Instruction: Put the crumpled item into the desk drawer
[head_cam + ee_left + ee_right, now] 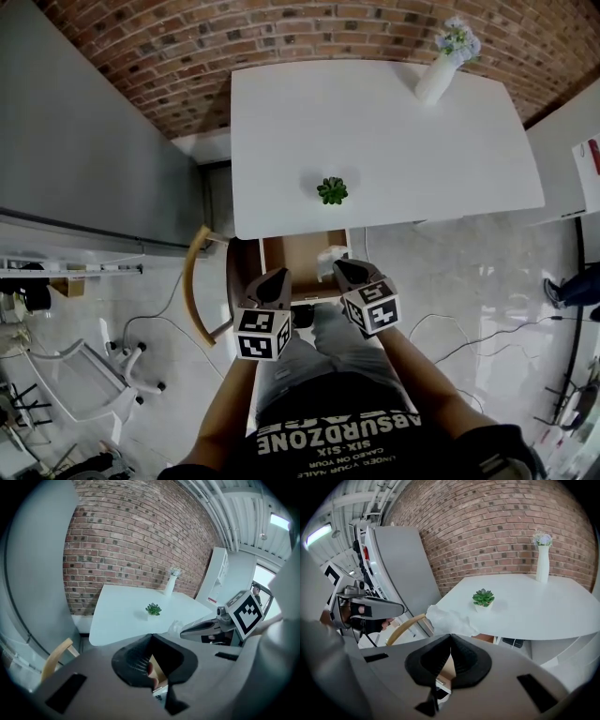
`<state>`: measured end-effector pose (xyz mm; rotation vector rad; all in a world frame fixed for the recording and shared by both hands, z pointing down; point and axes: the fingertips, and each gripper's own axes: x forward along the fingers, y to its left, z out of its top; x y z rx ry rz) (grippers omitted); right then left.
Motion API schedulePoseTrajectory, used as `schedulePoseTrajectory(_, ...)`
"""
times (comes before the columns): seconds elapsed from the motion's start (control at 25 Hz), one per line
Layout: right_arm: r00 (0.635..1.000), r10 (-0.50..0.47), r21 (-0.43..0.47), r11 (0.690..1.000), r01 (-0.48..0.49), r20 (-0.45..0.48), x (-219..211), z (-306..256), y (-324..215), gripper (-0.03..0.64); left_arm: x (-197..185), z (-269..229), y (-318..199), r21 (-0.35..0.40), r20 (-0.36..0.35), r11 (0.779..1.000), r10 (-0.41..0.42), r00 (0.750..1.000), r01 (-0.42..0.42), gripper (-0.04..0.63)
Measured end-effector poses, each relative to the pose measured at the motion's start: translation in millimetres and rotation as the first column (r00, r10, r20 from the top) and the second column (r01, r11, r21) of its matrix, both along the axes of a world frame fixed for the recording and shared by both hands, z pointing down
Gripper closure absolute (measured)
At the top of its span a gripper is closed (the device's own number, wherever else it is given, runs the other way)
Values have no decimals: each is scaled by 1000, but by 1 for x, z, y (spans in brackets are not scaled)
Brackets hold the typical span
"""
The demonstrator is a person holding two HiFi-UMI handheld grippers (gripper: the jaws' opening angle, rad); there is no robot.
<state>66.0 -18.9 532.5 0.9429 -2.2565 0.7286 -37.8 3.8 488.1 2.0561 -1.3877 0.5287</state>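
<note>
Fingers [427, 662] on crumpled item [446, 619], lengthwise ahead

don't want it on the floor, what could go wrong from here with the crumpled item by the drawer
The right hand-held gripper pinches only one end of the crumpled item, so it might slip out. The item hangs near the right wall of the open drawer, so it could land on the rim or outside. It looks puffy and may catch under the desk.
</note>
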Motion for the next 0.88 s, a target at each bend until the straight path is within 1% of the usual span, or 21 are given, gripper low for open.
schedulePoseTrajectory(0.48,997,-73,-43,996,72,-25,-9,24,-4,618,-7,12,-2,-25,1,999,-47,999,47,589)
schedulePoseTrajectory(0.88,992,-117,-74,991,114,-42,-14,43,-8,618,-6,21,-5,-47,9,997,-58,998,59,589)
